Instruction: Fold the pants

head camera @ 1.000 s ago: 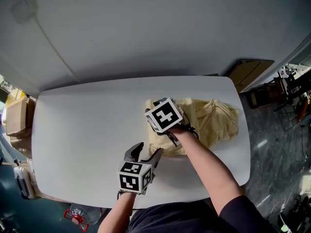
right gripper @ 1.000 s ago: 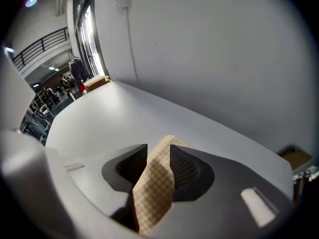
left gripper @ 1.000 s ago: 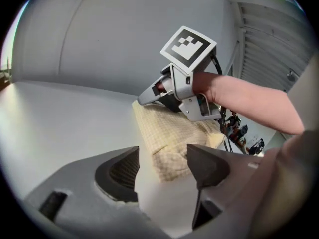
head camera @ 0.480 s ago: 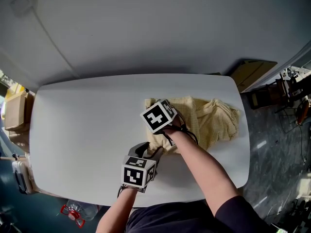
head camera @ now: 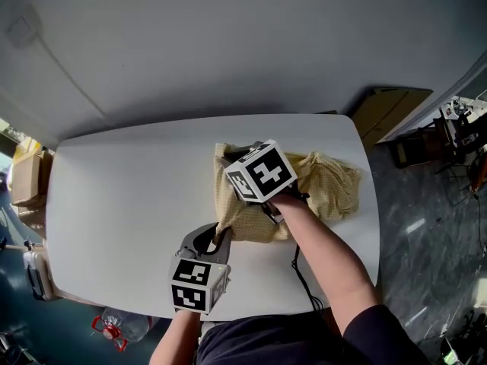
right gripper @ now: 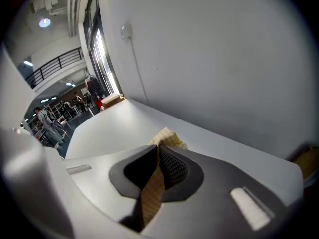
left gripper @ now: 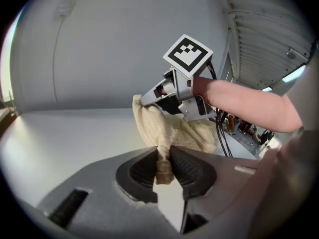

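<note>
As jaws just closed, left tool (left gripper: 163, 157) and right tool (right gripper: 158, 156) pinch pants (head camera: 329, 185).

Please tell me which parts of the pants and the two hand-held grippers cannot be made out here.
Right hand-held gripper: in the head view its marker cube hides its jaws.
Pants: bunched, so waist and leg ends cannot be told apart.
Right gripper view: the gripper's own body hides all but a corner of the pants.
Left gripper view: the right hand-held gripper covers the far part of the pants.

Pants (left gripper: 172, 129) in just-closed left hand-held gripper (left gripper: 163, 156)
</note>
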`<action>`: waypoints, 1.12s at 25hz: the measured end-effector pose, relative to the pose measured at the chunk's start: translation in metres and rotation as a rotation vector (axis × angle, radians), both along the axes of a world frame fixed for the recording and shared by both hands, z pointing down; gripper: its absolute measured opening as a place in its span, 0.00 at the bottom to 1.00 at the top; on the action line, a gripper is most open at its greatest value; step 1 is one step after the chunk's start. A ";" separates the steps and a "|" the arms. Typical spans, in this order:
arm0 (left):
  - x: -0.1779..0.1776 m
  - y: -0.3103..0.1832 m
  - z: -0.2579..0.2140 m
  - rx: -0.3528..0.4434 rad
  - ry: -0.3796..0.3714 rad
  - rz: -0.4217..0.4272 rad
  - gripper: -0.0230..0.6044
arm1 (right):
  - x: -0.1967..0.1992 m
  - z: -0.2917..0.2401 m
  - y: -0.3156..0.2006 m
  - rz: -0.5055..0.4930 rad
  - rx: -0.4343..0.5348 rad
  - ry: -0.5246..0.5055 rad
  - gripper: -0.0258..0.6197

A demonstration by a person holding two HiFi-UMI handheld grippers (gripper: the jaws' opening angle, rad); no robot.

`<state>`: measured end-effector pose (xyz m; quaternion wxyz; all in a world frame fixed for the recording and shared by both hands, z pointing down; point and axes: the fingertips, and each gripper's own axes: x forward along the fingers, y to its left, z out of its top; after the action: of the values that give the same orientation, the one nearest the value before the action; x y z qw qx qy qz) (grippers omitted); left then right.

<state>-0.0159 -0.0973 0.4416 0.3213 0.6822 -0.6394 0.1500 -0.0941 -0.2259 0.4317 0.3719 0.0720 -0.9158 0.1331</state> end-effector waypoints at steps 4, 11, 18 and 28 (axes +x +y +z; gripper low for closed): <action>0.039 -0.021 -0.037 0.059 -0.073 0.056 0.13 | 0.040 -0.038 -0.021 -0.011 -0.032 -0.104 0.08; 0.111 -0.066 -0.060 0.119 -0.062 0.190 0.13 | 0.120 -0.060 -0.071 0.051 -0.073 -0.183 0.08; 0.198 -0.108 -0.051 0.099 -0.084 0.323 0.13 | 0.212 -0.052 -0.117 0.131 -0.098 -0.211 0.08; 0.283 -0.149 -0.017 0.067 -0.100 0.470 0.13 | 0.301 -0.013 -0.164 0.259 -0.126 -0.203 0.08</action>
<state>0.2672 -0.2463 0.4245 0.2226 0.8143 -0.4829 0.2327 0.2071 -0.3898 0.4185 0.2613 0.1521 -0.9216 0.2435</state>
